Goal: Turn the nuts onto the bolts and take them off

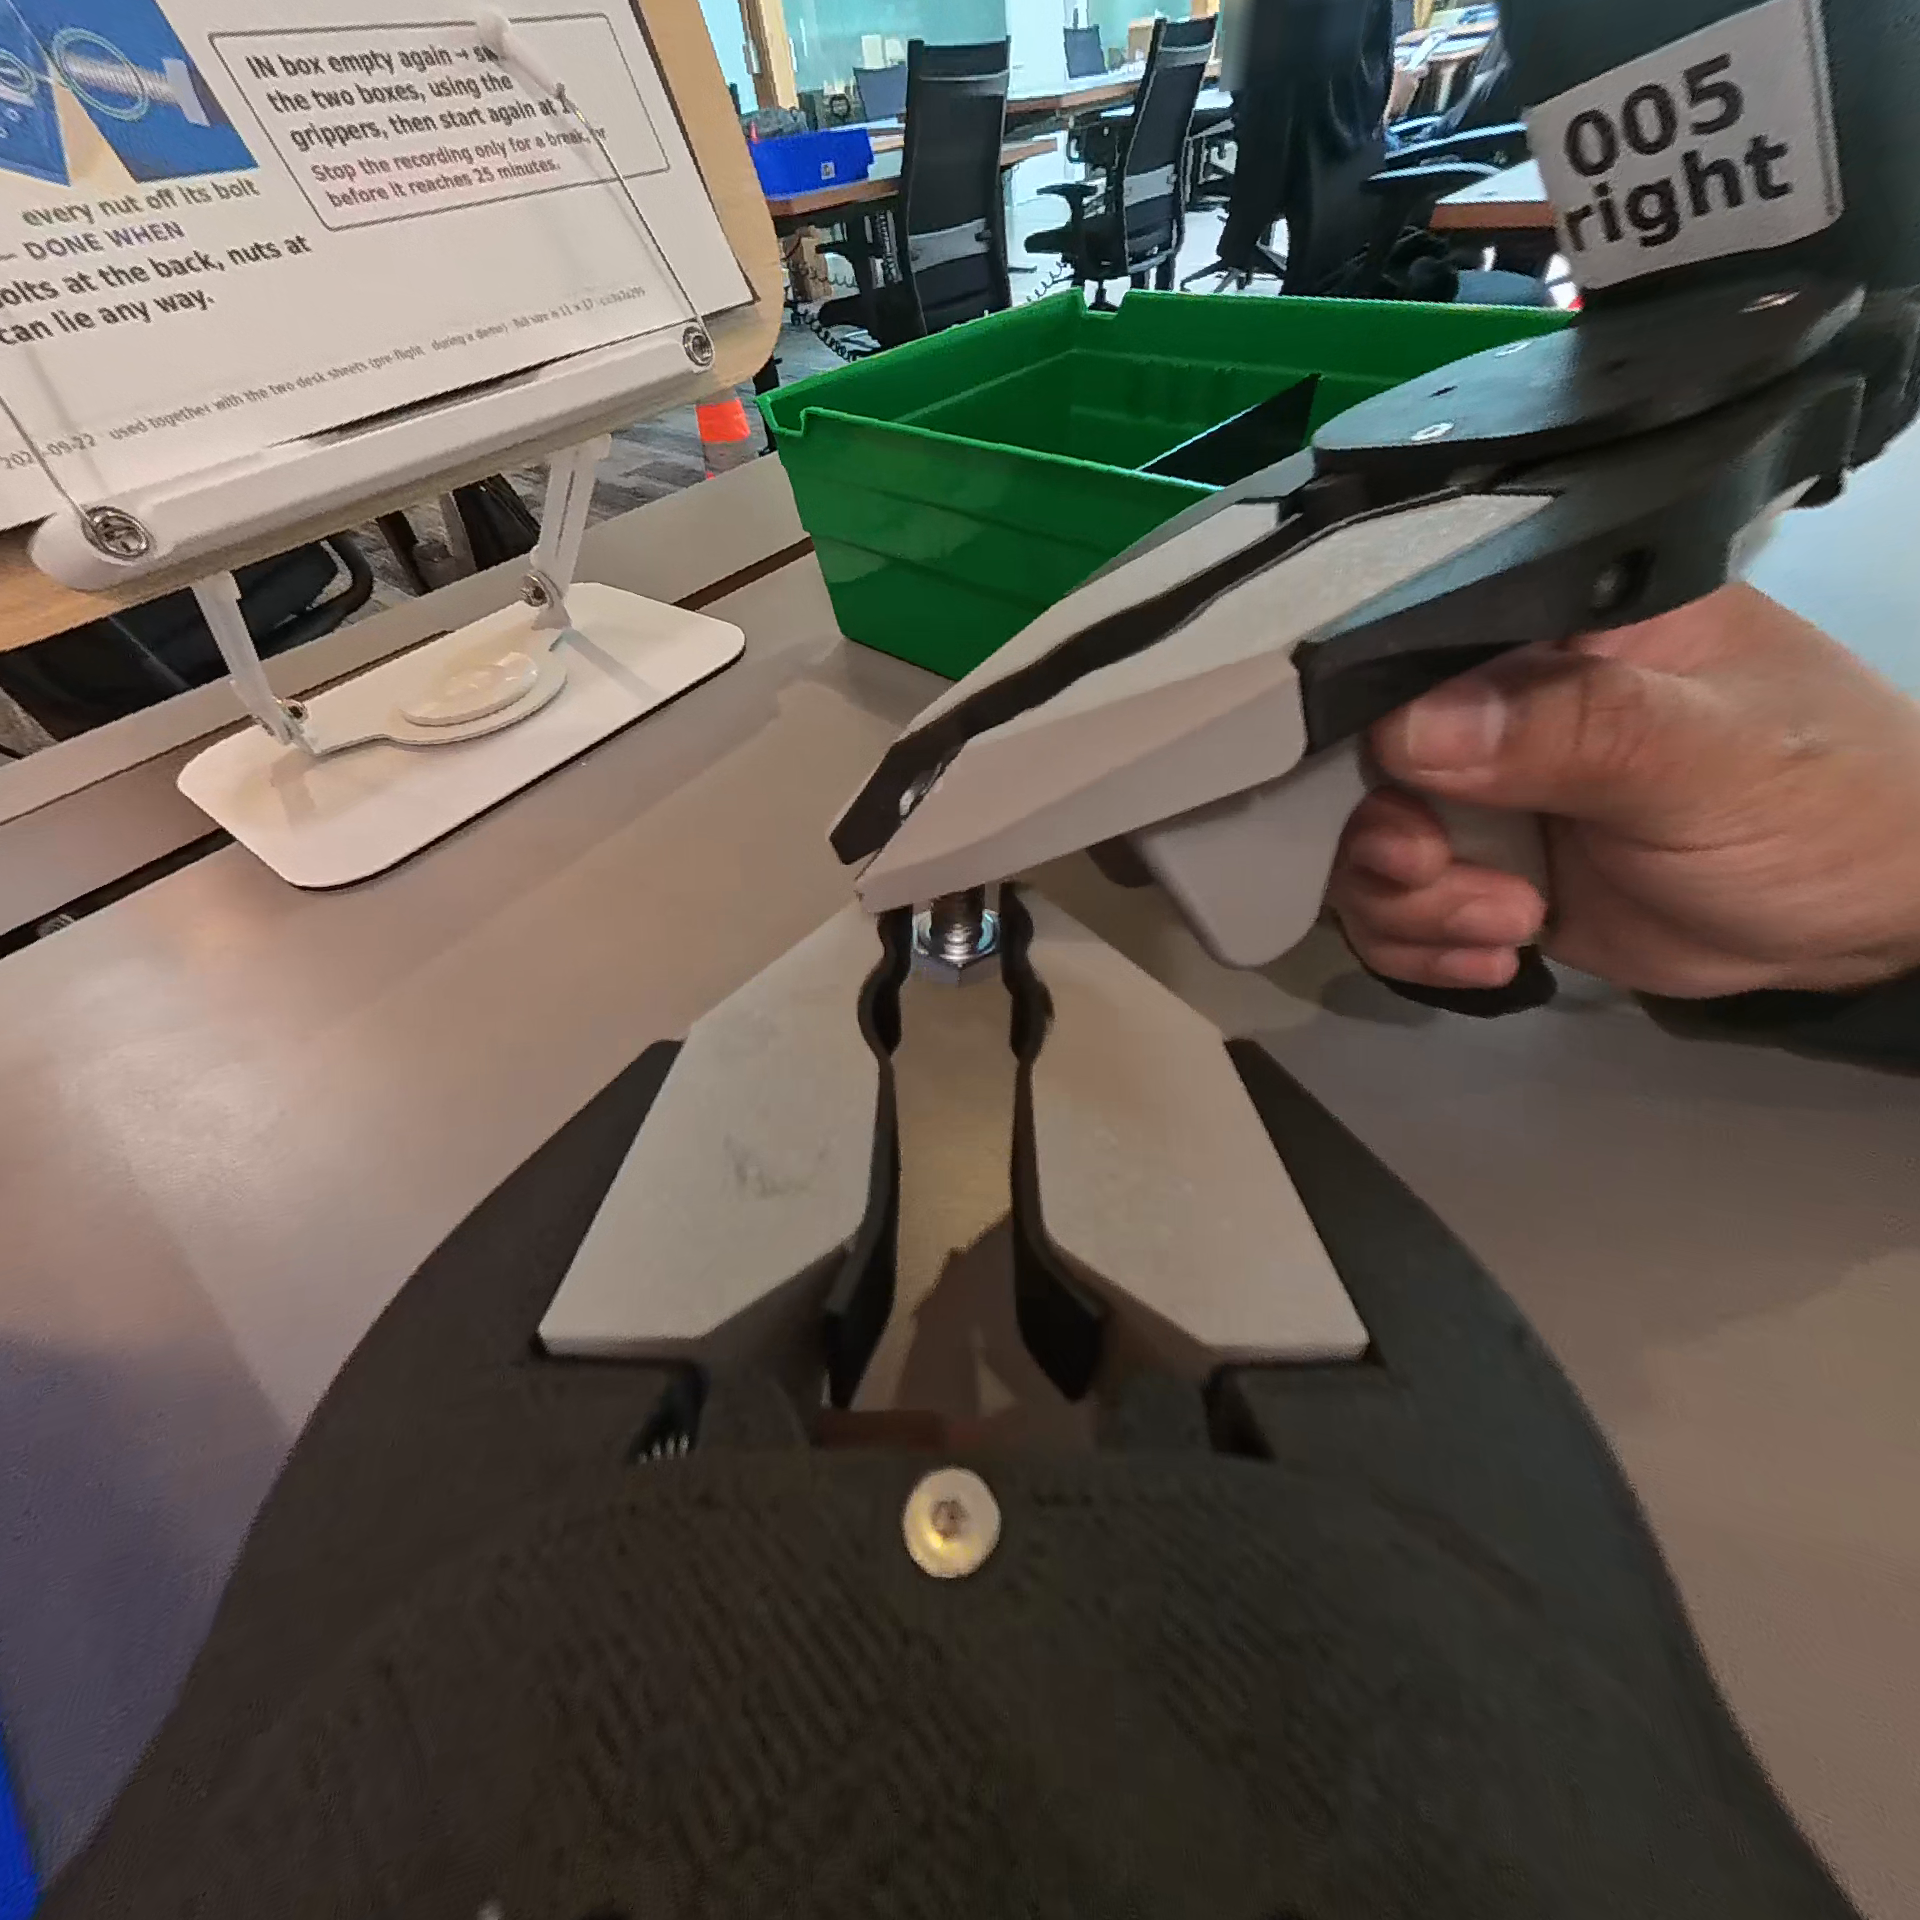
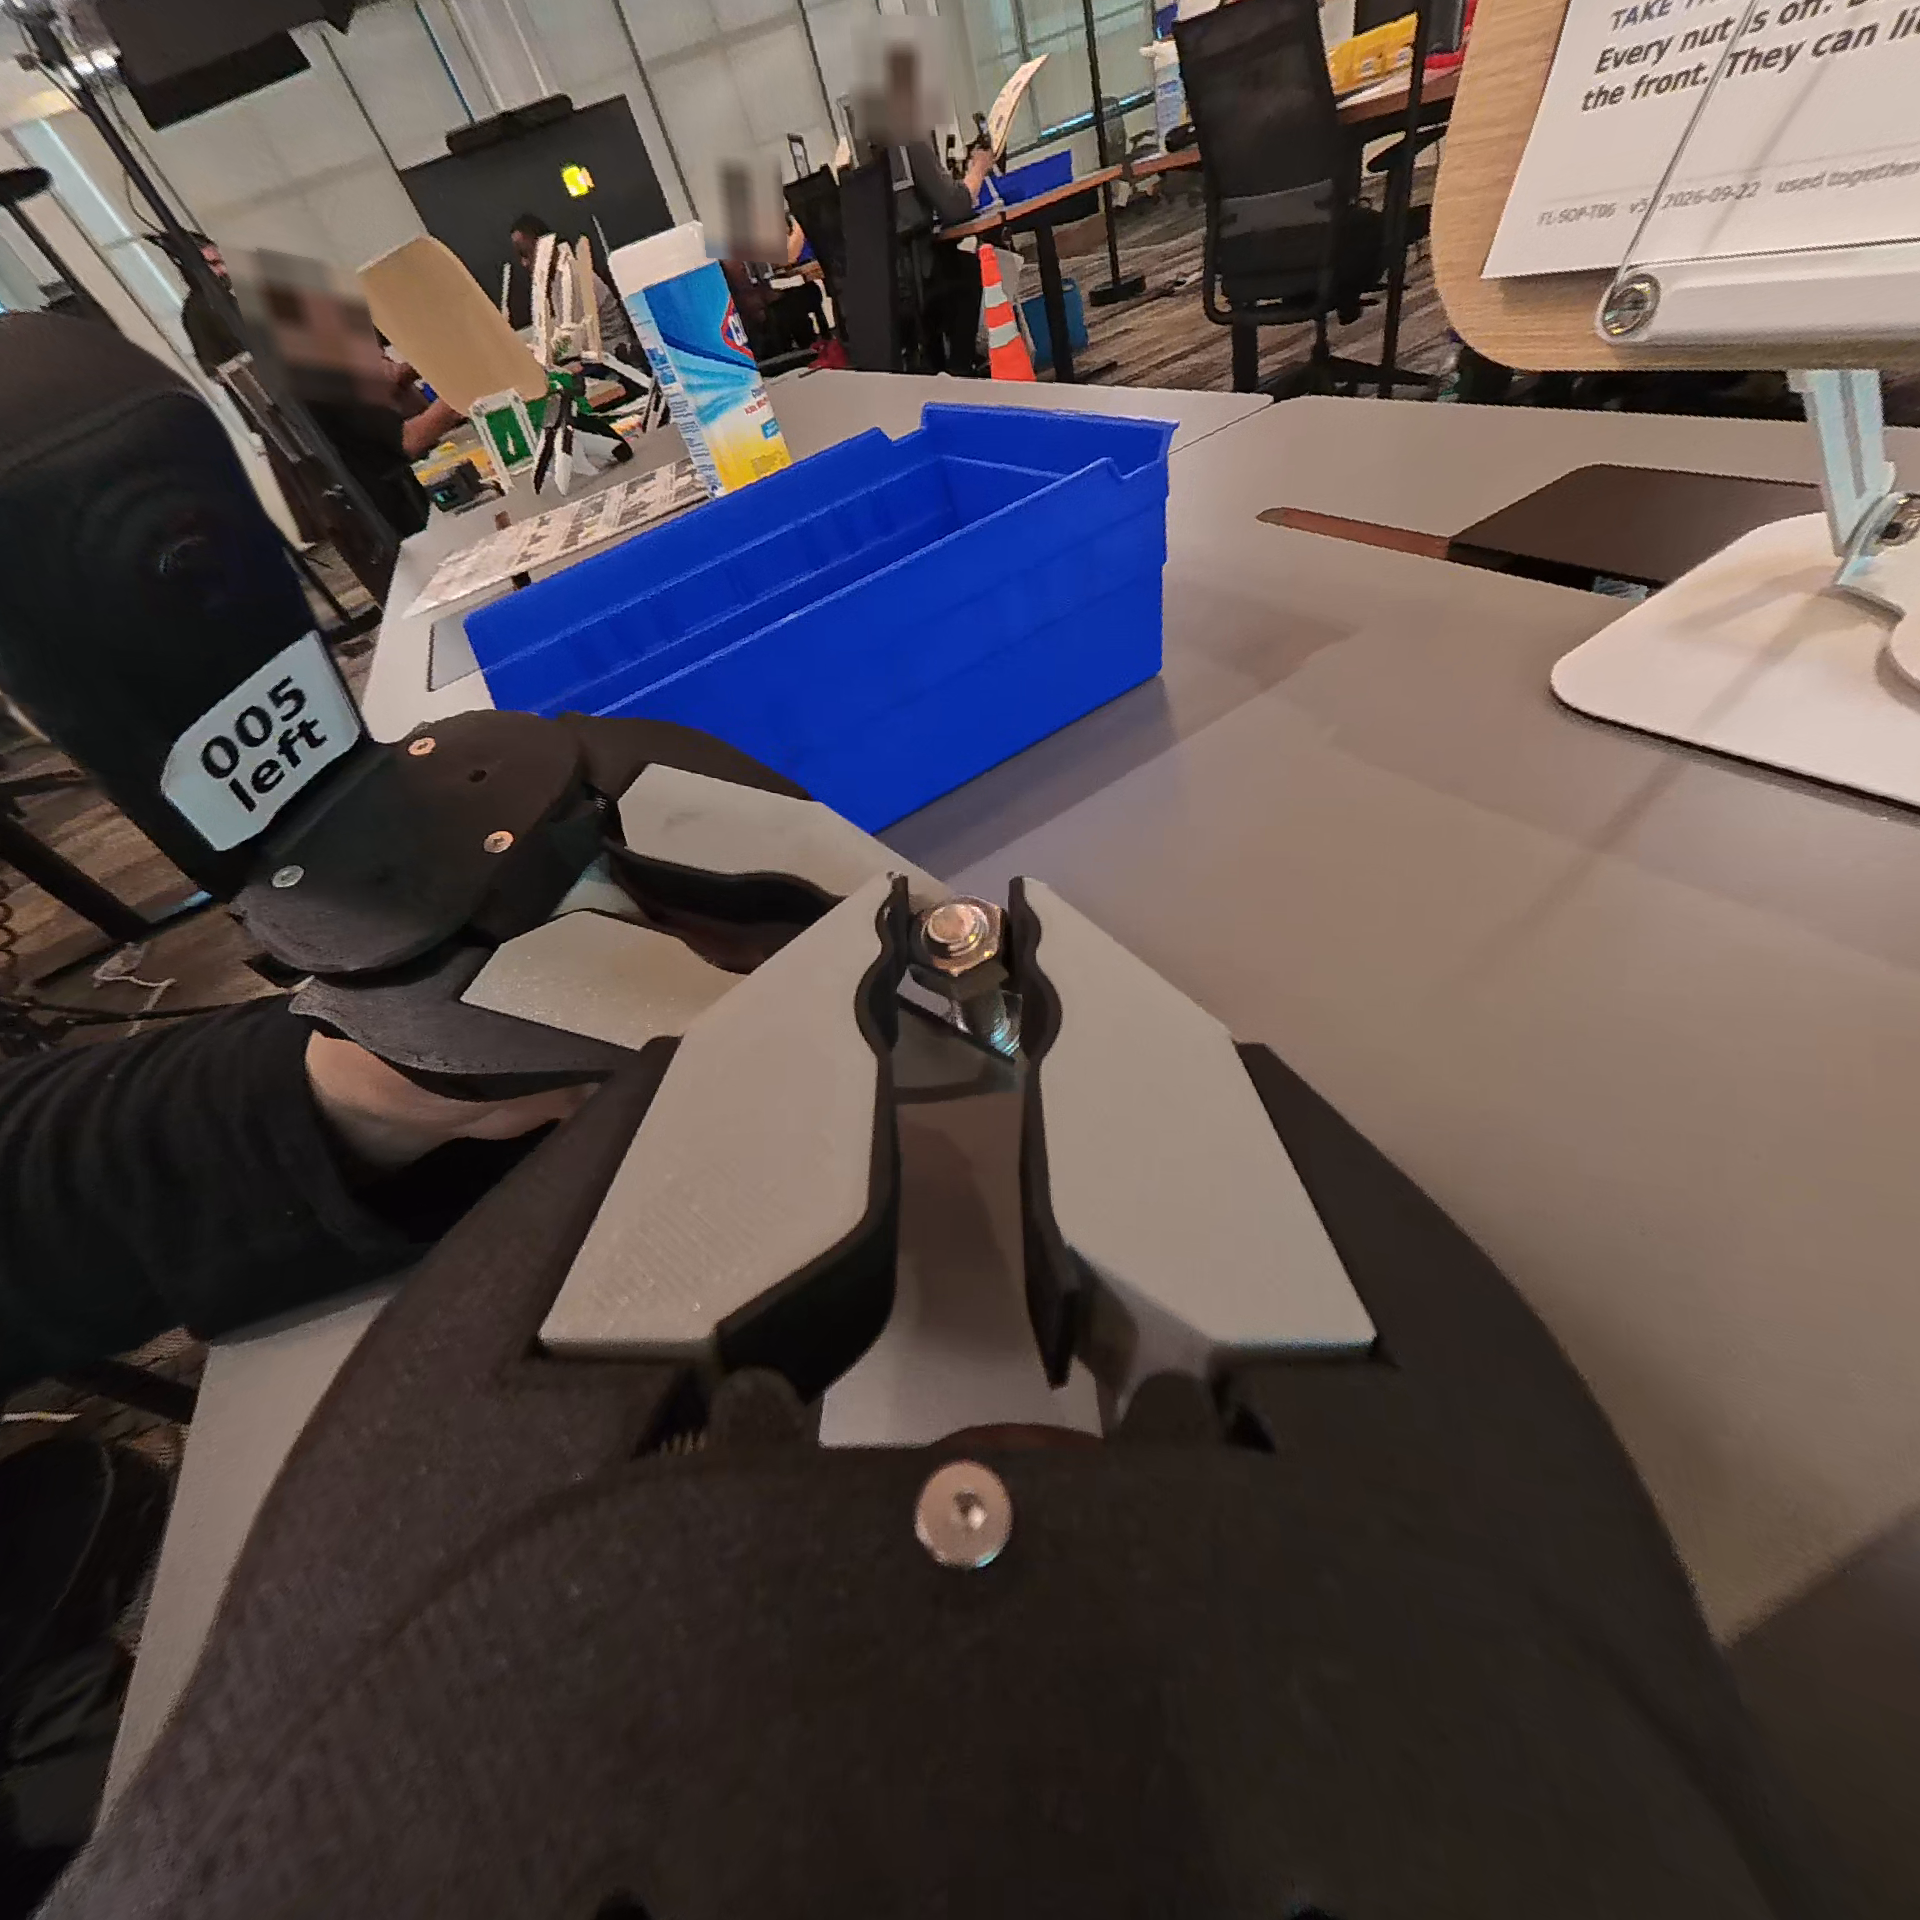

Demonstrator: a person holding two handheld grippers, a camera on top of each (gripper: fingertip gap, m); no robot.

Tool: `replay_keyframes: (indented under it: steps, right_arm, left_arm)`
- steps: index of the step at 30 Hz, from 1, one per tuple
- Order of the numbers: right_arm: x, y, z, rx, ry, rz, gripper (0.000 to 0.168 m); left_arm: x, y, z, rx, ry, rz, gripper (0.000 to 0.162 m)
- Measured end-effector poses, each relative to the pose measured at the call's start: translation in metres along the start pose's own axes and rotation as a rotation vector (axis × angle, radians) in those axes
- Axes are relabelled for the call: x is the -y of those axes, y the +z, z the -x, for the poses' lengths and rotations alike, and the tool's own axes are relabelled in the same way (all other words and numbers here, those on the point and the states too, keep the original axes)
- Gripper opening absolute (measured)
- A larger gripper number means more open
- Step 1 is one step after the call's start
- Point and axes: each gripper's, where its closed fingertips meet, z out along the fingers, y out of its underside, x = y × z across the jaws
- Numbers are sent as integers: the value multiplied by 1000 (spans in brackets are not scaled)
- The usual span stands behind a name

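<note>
A wide stretch of bare grey table is seen around the work, reaching to its front edge at the lower right of the right wrist view. The room is bounded by a blue bin beyond the grippers on the left side, a green bin with a black divider on the right side, and the white base of a sign stand at the back. The left gripper is seen closed to a narrow gap, its dark pads clamped on the hex head at the bottom of an upright bolt held above the table. The right gripper is brought in from the side and above, its tips crossing just over the left one's; its pads are clamped on the nut near the top of the thread, with the bolt's end showing through it. In the right wrist view the shank below the nut is seen between the fingers. A hand is wrapped around the right gripper's handle.
</note>
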Motion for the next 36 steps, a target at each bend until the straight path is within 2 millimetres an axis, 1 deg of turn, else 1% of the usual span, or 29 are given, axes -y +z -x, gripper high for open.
replay_keyframes:
  steps: [1,2,5,9,11,12,14,16,19,21,22,26,28,30,33,34,36]
  right_arm:
    - [0,0,0,5,9,1,15]
    - [0,0,0,11,17,2,15]
    - [-1,1,0,17,27,5,15]
    - [2,-1,3,58,52,-16,15]
    - [3,-2,3,51,40,-31,16]
    - [4,-2,2,35,24,-36,16]
    - [5,-3,-1,-3,-13,-40,22]
    - [6,-5,-3,-24,-35,-43,24]
    - [8,-7,0,-12,-40,-51,26]
    - [7,-6,6,28,-36,-48,26]
    - [6,-5,8,39,-31,-44,30]
    - [4,-2,14,78,-23,-45,32]
    - [5,-3,12,71,-22,-47,31]
    - [9,-6,8,49,-27,-70,30]
    - [11,-8,8,58,-23,-78,28]
    - [10,-7,10,64,-27,-73,28]
    - [7,-4,15,84,-38,-62,30]
  left_arm:
    - [0,0,0,-2,3,-1,13]
    - [0,0,0,-3,4,-1,7]
    - [-1,0,0,-5,4,5,7]
    - [1,-2,-1,-11,10,-5,6]
    - [3,-3,-1,-7,8,-14,6]
    - [3,-3,2,7,9,-13,6]
    - [1,-4,10,35,-1,-7,6]
    - [2,-6,16,46,-33,-16,6]
    - [4,-7,19,62,-37,-27,6]
    - [4,-6,16,54,-27,-26,6]
    - [3,-5,13,41,-23,-25,6]
    - [6,-3,-5,-19,19,-33,7]
    - [6,-2,-5,-4,42,-30,6]
    - [6,-3,2,16,26,-28,6]
    - [6,-6,11,37,-13,-32,6]
    - [7,-6,10,28,-16,-36,6]
    - [8,-5,-2,-26,-3,-40,6]
